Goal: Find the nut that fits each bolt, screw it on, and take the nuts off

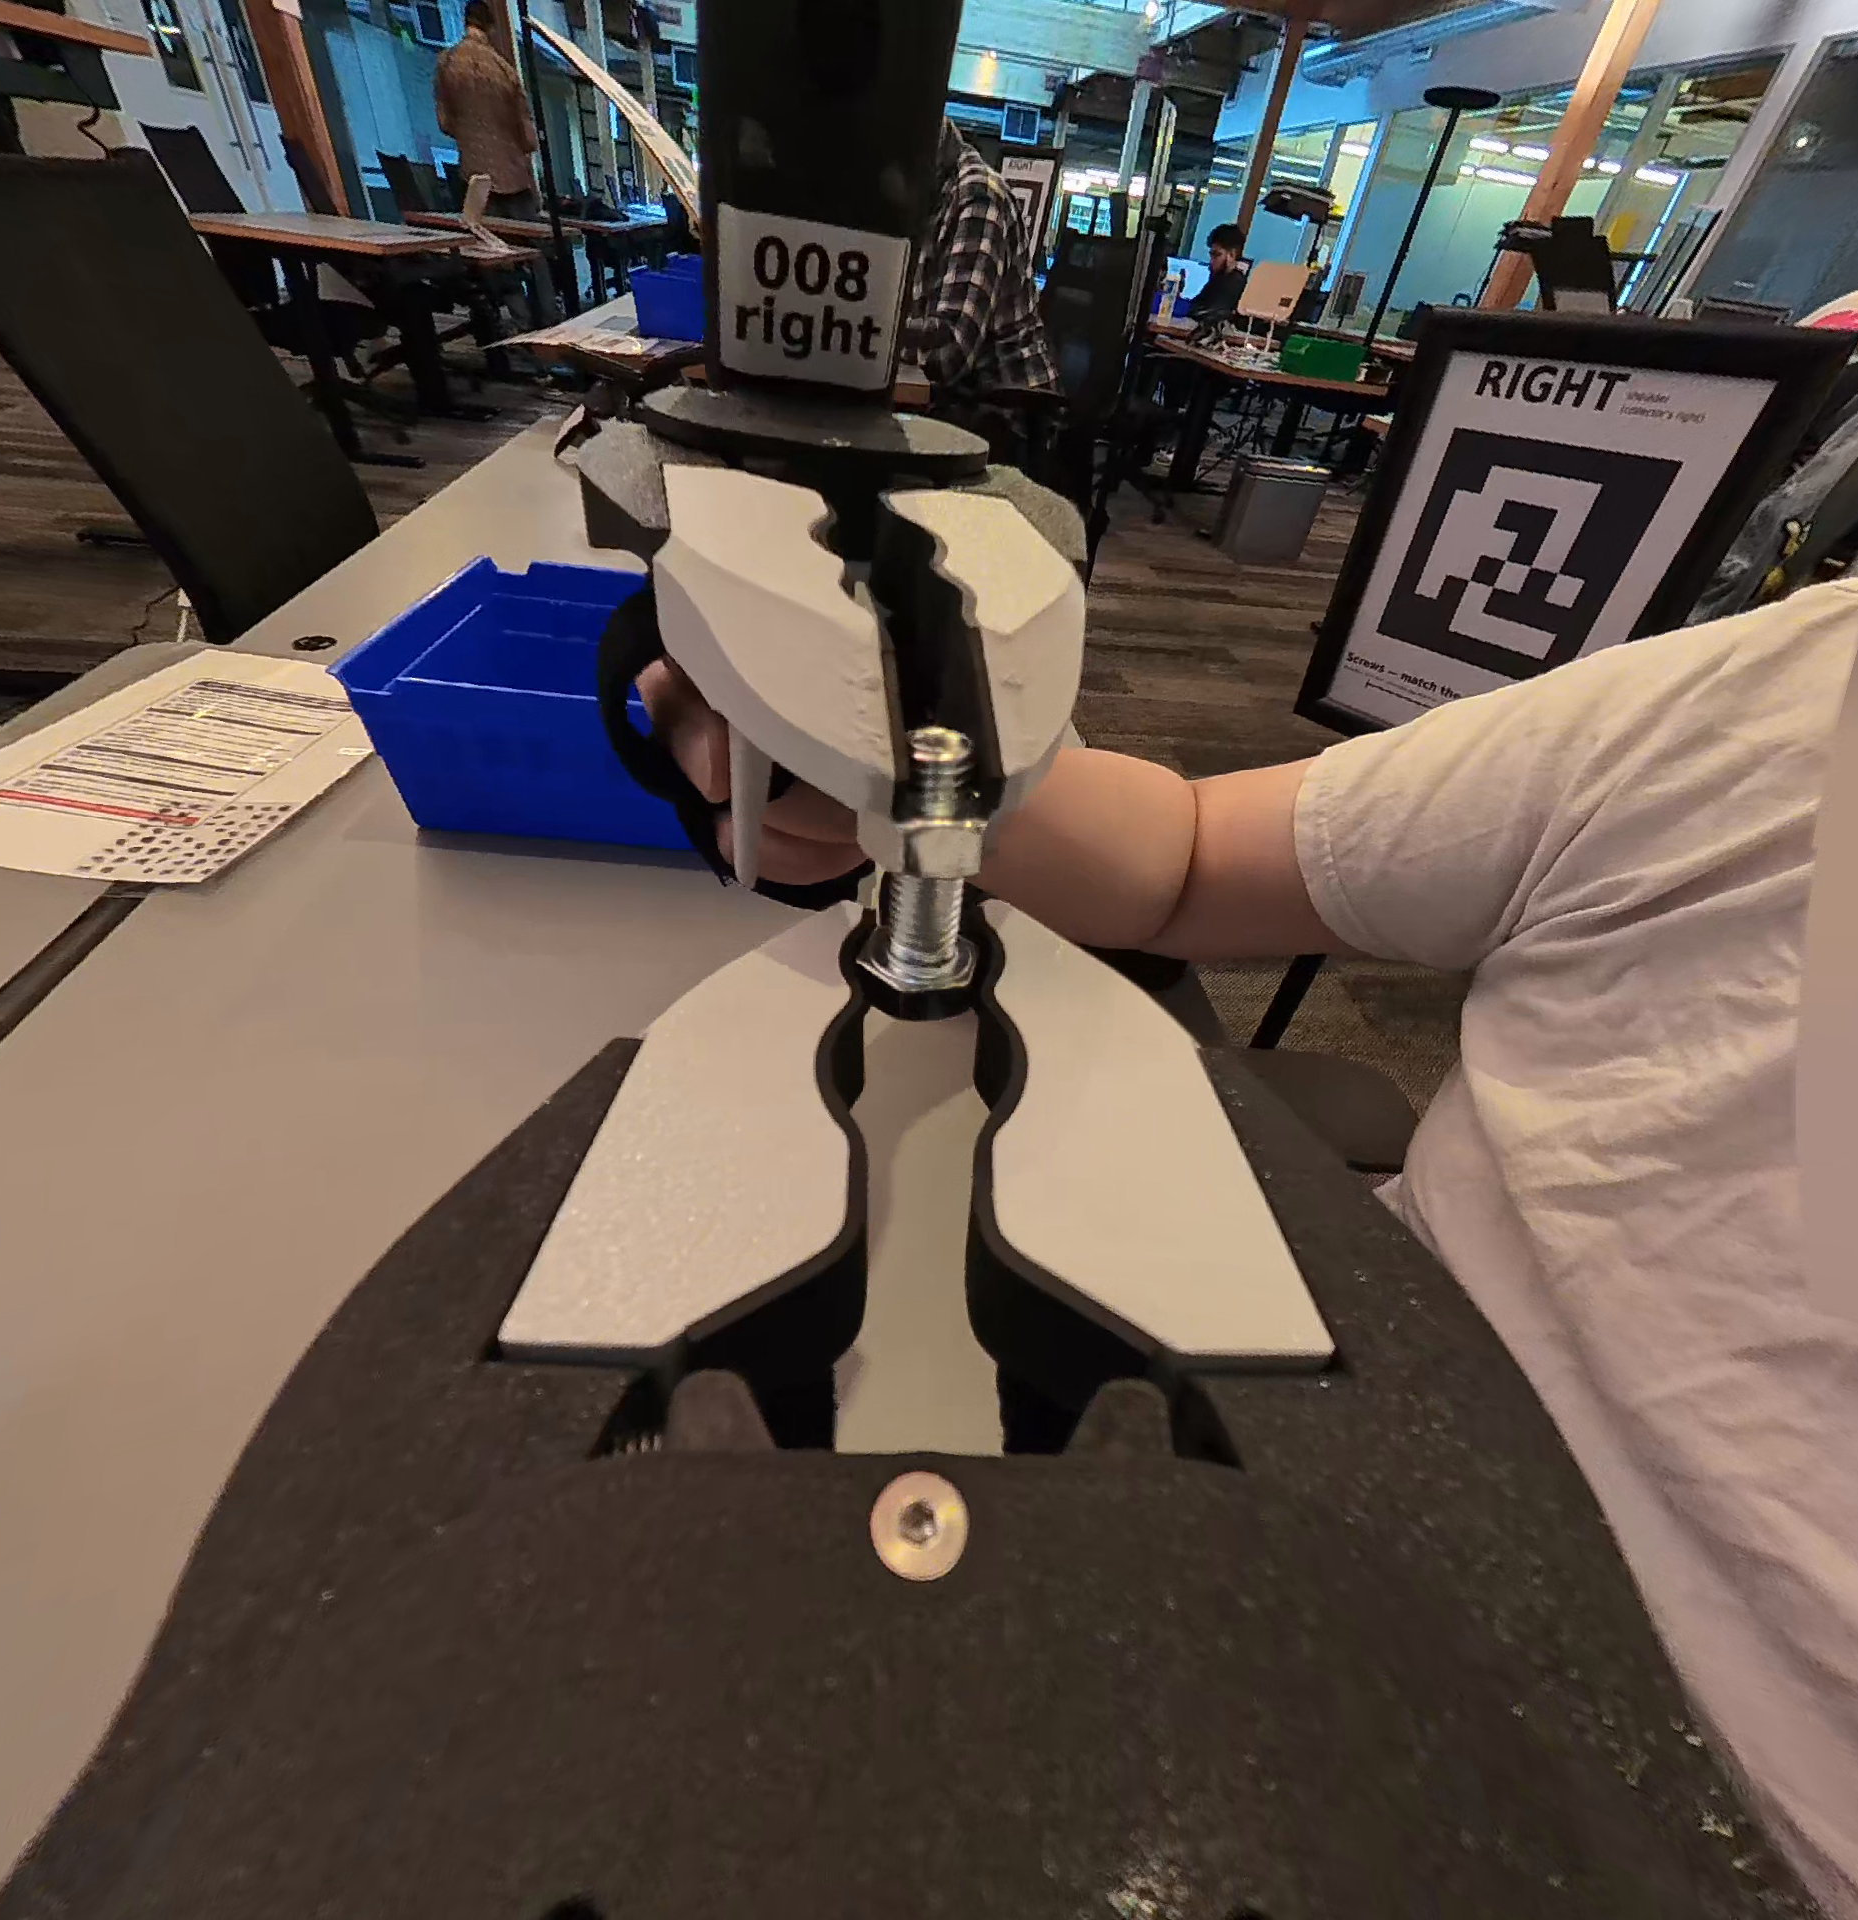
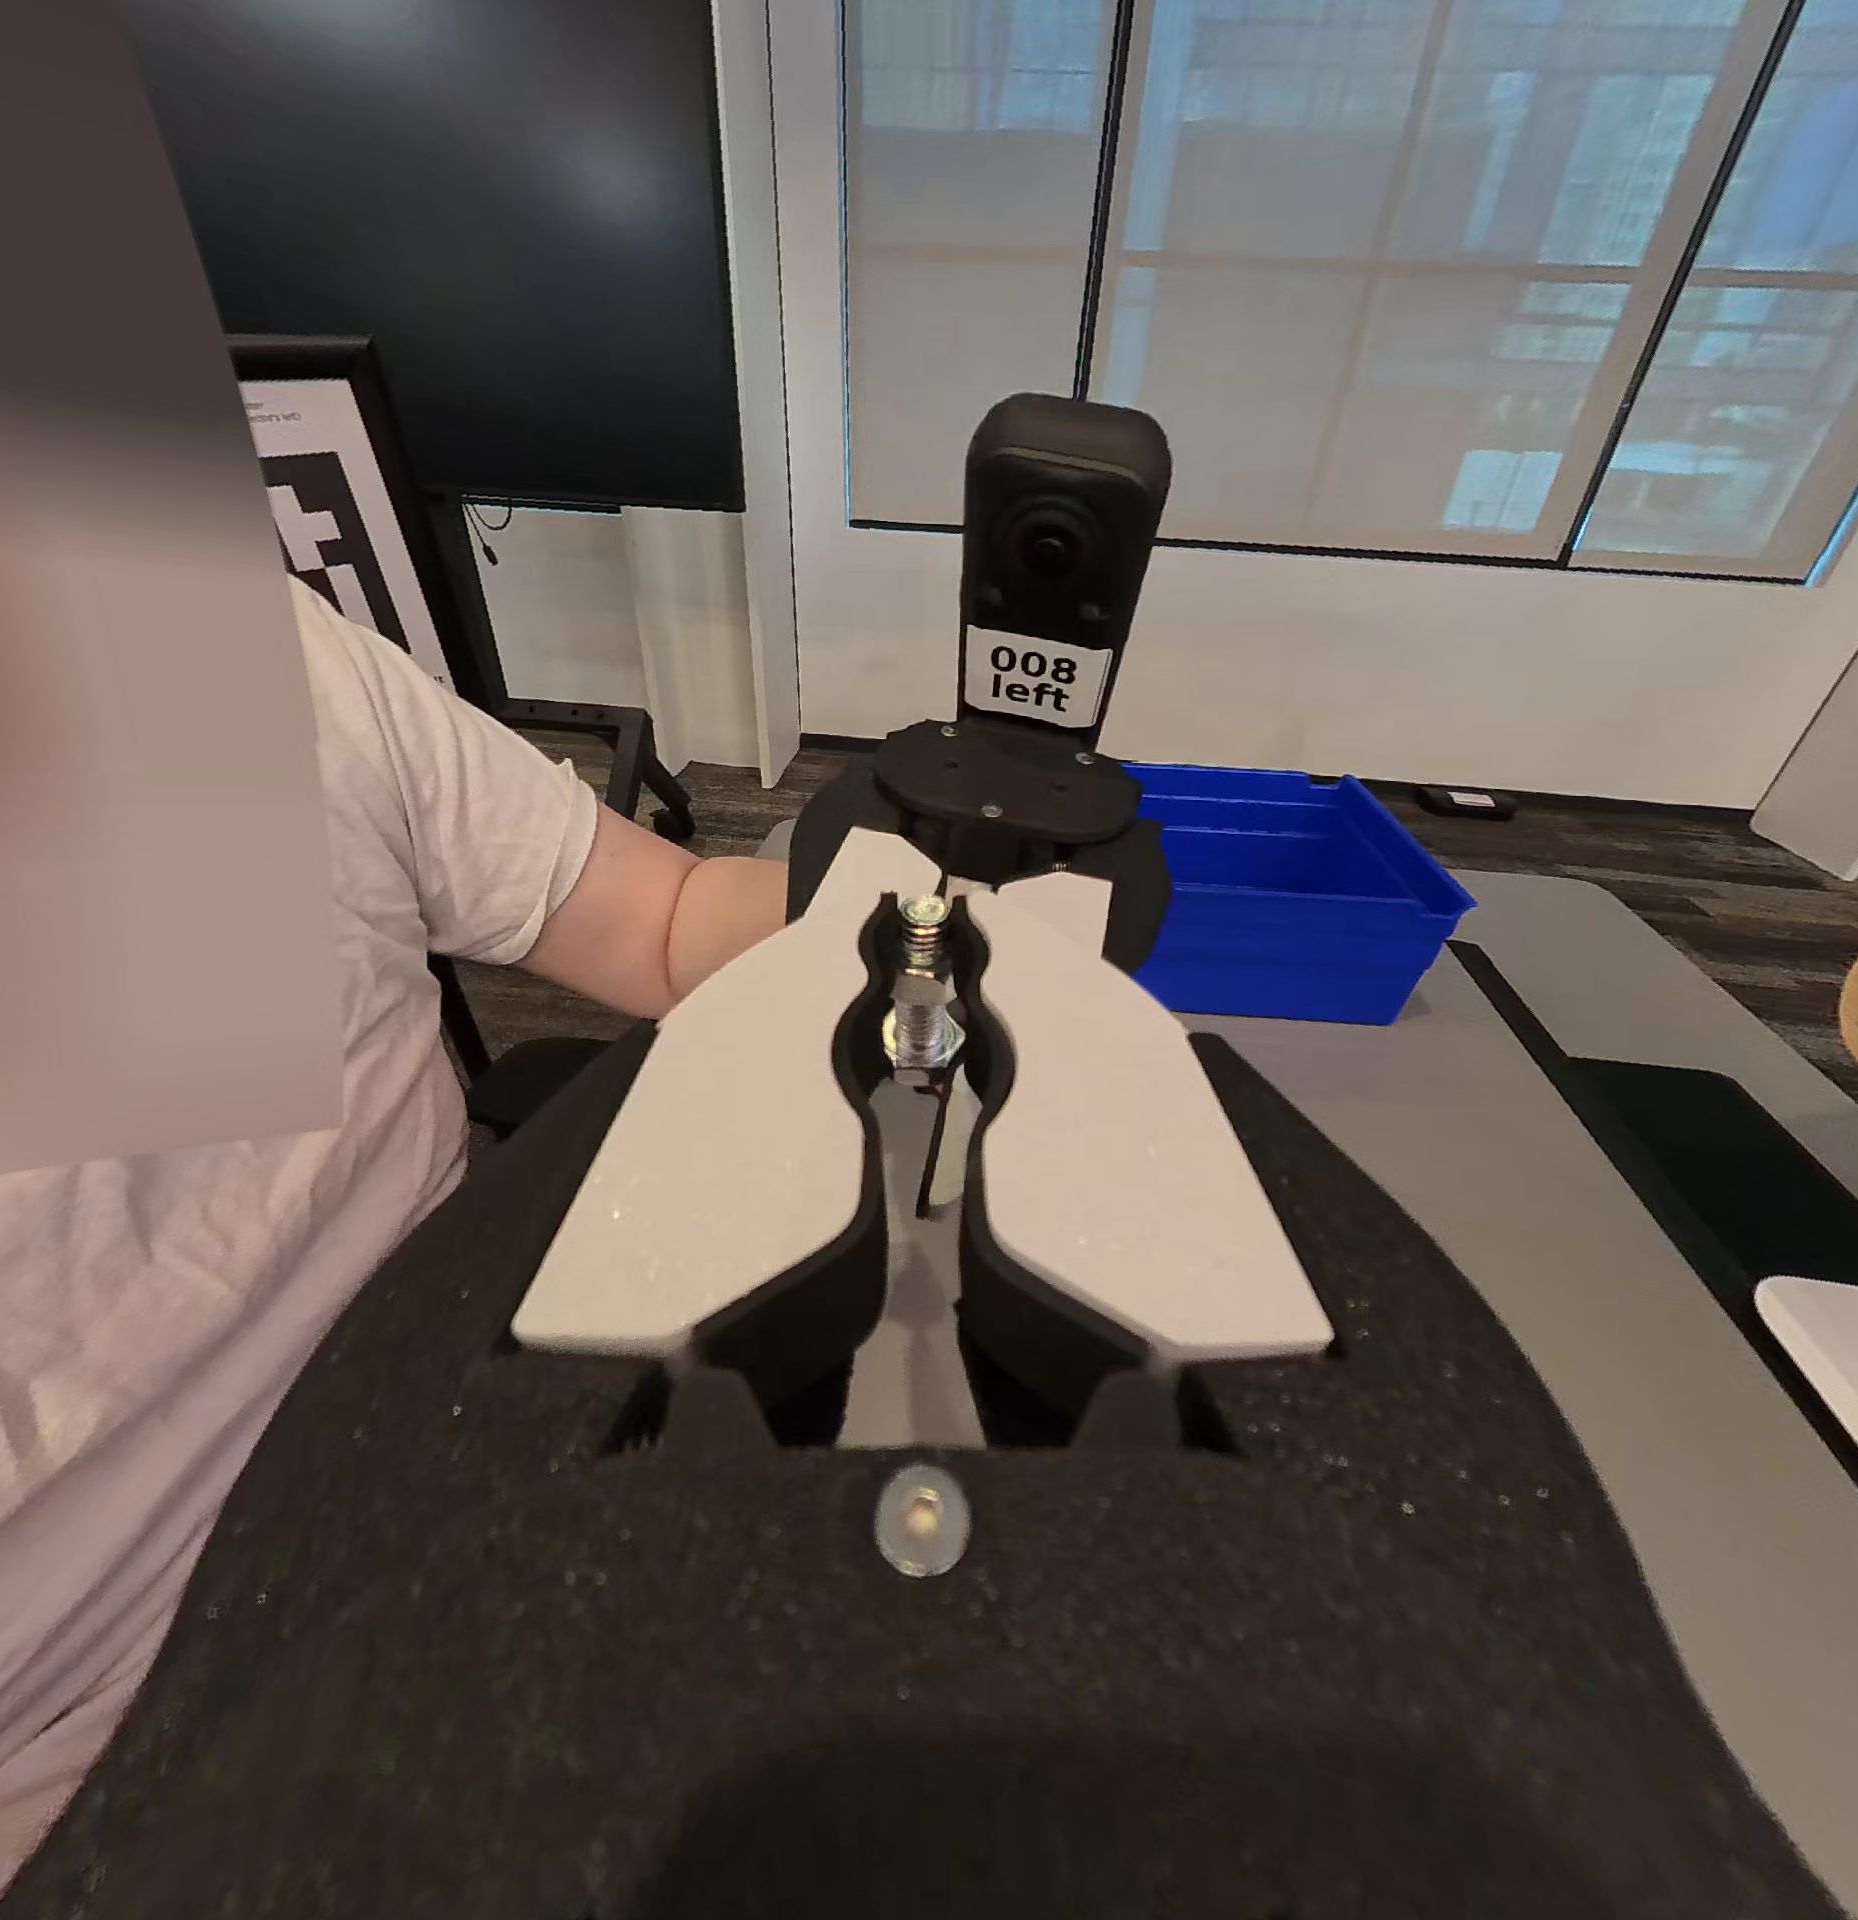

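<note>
A silver bolt [image 1: 914,914] with a silver hex nut [image 1: 937,831] on its thread is held between my two grippers above the grey table [image 1: 281,1039]. My left gripper [image 1: 920,935] is shut on the bolt's flanged head. My right gripper [image 1: 930,847] comes down from above and is shut on the nut, with the bolt's tip between its fingers. In the right wrist view the bolt [image 2: 920,948] and nut [image 2: 920,987] lie between my right gripper's [image 2: 923,909] fingers, with the left gripper [image 2: 940,888] facing it just beyond.
A blue plastic bin [image 1: 489,727] stands on the table behind the grippers; it also shows in the right wrist view [image 2: 1289,914]. A printed sheet [image 1: 156,769] lies at the left. A framed marker sign [image 1: 1527,540] stands at the right. The person's arm [image 1: 1164,862] reaches in from the right. There is about 5 cm between the tips of the two grippers.
</note>
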`<state>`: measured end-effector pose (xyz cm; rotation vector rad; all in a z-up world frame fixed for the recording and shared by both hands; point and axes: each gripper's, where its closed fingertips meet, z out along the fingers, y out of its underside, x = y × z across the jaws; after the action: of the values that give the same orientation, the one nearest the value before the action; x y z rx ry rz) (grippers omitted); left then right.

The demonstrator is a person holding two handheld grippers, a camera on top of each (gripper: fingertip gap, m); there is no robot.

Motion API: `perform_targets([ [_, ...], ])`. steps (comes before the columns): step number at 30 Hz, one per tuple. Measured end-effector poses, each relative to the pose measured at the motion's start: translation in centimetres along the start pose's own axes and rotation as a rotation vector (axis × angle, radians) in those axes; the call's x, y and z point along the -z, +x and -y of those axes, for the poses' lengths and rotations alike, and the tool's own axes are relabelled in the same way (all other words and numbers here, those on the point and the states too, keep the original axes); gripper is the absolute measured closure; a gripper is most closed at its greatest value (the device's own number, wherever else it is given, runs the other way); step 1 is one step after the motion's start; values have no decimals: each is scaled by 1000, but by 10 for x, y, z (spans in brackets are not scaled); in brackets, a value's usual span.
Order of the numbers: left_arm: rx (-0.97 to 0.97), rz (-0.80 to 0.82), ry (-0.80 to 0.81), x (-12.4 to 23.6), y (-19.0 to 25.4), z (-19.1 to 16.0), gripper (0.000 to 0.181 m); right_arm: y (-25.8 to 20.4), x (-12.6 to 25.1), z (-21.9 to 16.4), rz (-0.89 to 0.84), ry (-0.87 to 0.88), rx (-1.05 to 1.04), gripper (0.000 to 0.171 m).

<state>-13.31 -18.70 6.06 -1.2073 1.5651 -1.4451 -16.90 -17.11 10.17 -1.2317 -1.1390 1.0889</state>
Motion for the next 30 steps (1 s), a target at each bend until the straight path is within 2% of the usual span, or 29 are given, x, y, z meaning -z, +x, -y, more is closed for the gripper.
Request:
perform_targets([
  [6, -39, 66, -2, 1, -6, 1, 166, 3, 3, 3, -10, 30, -7, 161],
  [8, -44, 130, -7, 3, -15, 1, 166, 12, 7, 10, -84, 69, -5, 142],
  [11, -37, 168, 13, 4, -19, 3, 166, 16, 7, 10, -139, 46, 13, 135],
  [16, -55, 163, 75, 7, -15, 14, 166, 18, 3, 0, -140, -7, 15, 139],
  [21, -52, 125, 89, 9, -7, 19, 166, 17, 14, 7, -84, 58, -43, 146],
  [27, -47, 110, 76, 5, -5, 16, 167, 5, -1, 6, -86, 13, 19, 143],
  [30, -43, 101, 84, 6, -3, 18, 166, 9, 8, 7, -85, 18, 9, 144],
])
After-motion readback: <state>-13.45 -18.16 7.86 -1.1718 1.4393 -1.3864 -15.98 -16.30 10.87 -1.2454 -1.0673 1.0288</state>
